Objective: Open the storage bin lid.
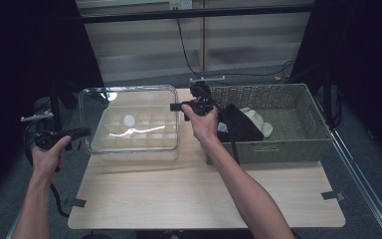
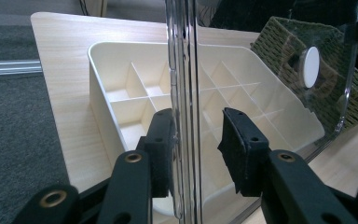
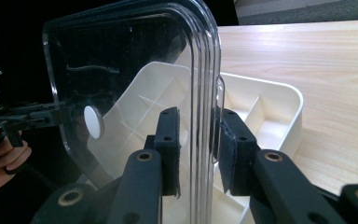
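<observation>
The clear lid (image 1: 129, 117) hangs level over the compartment tray (image 1: 135, 142), its long axis spanning from left claw (image 1: 82, 132) to right claw (image 1: 178, 106), each pinching an end.

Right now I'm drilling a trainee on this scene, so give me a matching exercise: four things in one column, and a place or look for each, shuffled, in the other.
Things:
1. clear lid
2. cream divided tray
3. woven basket
4. black and cream cloth items

Descriptions:
A. lying inside the basket
B. standing on the right half of the table
C. transparent, with a white round knob, its edges between the jaws of both grippers
D. split into many small compartments, sitting under the lid

Pairs: 1-C, 2-D, 3-B, 4-A
</observation>
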